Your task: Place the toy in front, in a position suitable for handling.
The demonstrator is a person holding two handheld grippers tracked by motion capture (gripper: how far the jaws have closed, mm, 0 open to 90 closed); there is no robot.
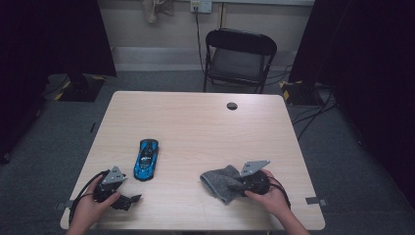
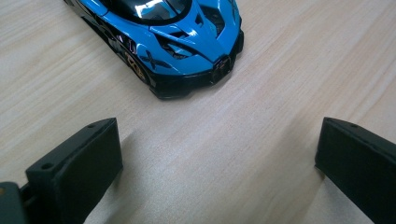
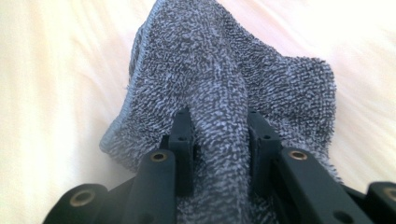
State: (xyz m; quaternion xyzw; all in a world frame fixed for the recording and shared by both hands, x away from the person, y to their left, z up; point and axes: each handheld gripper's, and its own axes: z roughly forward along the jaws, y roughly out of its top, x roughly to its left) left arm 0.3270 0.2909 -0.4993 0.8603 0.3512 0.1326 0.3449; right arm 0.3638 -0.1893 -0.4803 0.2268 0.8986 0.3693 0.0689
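The left gripper (image 1: pixel 128 199) rested near the table's (image 1: pixel 195 122) front left edge, its jaws spread wide with nothing between them, pointing toward the blue toy car (image 1: pixel 146 159) just ahead on the bare wood. Further right, the grey cloth (image 1: pixel 221 182) lay bunched on the table near the front edge, well apart from the car. The right gripper (image 3: pixel 218 140) had its jaws clamped on a raised fold of that cloth. In my judgement the step in hand was bringing the cloth to the car; the grip should stay firm, the cloth be carried low, and the left gripper steady the car before wiping begins.
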